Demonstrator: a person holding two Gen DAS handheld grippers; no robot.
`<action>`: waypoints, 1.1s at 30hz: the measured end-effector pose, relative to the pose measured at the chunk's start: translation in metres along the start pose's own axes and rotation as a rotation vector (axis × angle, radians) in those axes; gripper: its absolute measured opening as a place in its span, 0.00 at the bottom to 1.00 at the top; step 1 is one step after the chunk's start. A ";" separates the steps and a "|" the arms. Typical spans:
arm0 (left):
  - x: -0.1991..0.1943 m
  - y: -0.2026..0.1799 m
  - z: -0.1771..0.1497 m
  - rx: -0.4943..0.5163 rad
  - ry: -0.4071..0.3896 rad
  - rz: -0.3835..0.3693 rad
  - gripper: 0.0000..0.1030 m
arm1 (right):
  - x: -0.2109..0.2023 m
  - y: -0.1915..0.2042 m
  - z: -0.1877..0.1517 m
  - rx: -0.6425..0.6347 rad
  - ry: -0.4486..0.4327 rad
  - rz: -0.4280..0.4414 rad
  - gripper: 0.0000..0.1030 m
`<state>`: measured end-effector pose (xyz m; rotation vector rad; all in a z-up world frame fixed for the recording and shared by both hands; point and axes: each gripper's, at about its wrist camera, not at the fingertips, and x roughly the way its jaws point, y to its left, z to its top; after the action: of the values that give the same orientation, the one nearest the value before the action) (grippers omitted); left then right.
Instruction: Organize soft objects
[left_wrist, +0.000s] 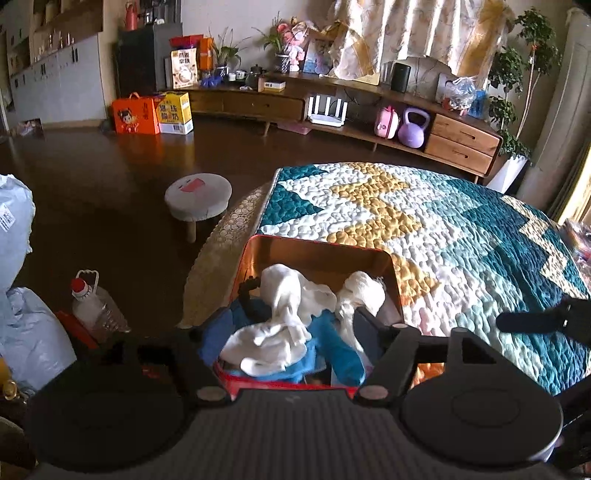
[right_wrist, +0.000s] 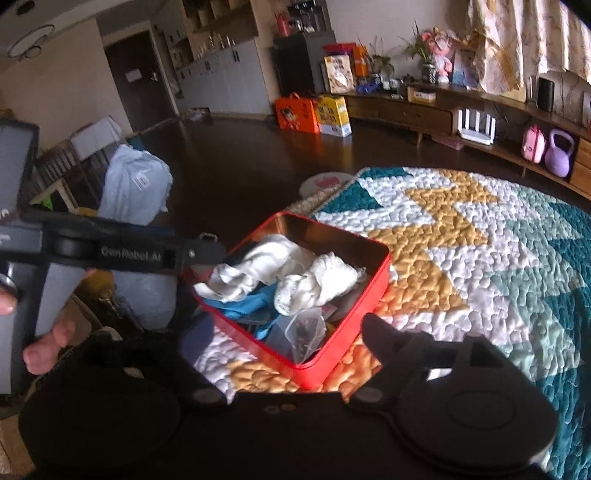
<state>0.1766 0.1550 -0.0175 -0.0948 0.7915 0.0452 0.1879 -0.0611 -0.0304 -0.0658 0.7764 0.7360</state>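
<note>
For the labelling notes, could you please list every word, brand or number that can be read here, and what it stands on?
"GenRobot.AI": on the left gripper, along its arm.
Orange gift box and yellow carton on the floor: printed characters, too blurred to read.
White sack: a label, too small to read.

tin box on the quilt ahead of the right jaws, socks and cloth inside it, left gripper left of the box, stool beyond

Quilt beside the tin lies bare.
</note>
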 end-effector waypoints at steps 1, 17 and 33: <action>-0.004 -0.001 -0.003 0.005 -0.007 0.003 0.78 | -0.004 0.000 -0.001 0.002 -0.010 0.008 0.92; -0.046 -0.027 -0.040 0.050 -0.085 -0.026 1.00 | -0.054 0.003 -0.027 -0.003 -0.192 -0.018 1.00; -0.061 -0.027 -0.051 0.006 -0.102 -0.012 1.00 | -0.059 -0.002 -0.037 0.055 -0.237 -0.072 1.00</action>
<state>0.0996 0.1227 -0.0082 -0.0914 0.6888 0.0359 0.1380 -0.1089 -0.0188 0.0423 0.5645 0.6407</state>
